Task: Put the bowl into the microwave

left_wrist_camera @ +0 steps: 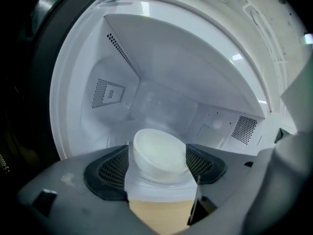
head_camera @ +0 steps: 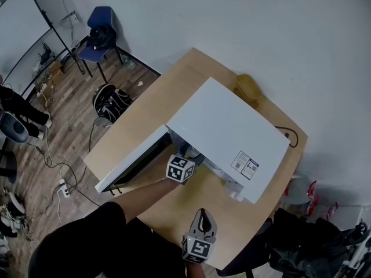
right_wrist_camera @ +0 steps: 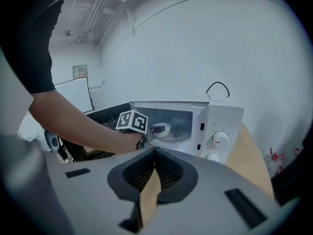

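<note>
While in microwave (left_wrist_camera: 161,58), round glossy bowl (left_wrist_camera: 159,153)

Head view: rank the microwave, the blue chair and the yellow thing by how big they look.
1. microwave
2. blue chair, though it stands farther from the camera
3. yellow thing

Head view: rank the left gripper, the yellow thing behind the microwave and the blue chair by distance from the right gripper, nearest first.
1. left gripper: just ahead of the right gripper, at the microwave's open front.
2. yellow object: on the table behind the microwave, right side.
3. blue chair: off the table, far upper left.
</note>
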